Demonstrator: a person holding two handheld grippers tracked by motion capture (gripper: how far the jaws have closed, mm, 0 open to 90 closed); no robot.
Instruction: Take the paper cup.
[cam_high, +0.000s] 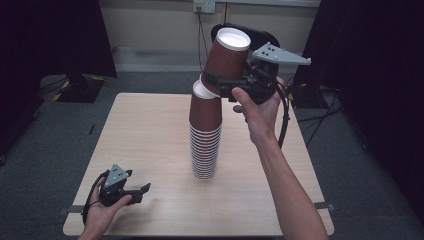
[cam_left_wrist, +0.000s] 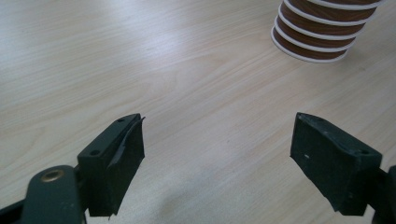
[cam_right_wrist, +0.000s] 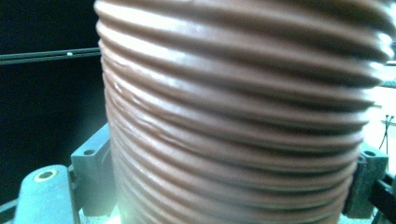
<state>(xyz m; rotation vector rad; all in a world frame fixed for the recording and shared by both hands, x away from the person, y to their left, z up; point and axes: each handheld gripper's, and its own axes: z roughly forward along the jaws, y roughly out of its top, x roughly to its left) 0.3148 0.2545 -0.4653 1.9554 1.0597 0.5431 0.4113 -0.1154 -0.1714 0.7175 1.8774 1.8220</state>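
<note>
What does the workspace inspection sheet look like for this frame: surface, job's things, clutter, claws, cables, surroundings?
Surface: light wooden table, bare apart from the stack.
Job's things: tall stack of brown paper cups standing upside down near the table's middle; one brown ribbed cup held tilted above the stack, white inside showing, its base by the stack's top.
Clutter: nothing seen.
Claws: right claw shut on the ribbed cup, jaws on either side of its wall; left claw open, low over the table near its front left corner, holding nothing.
Cables: black cable looping from the right claw; wall cable from a socket.
Surroundings: grey carpet, dark curtains, pale wall.
</note>
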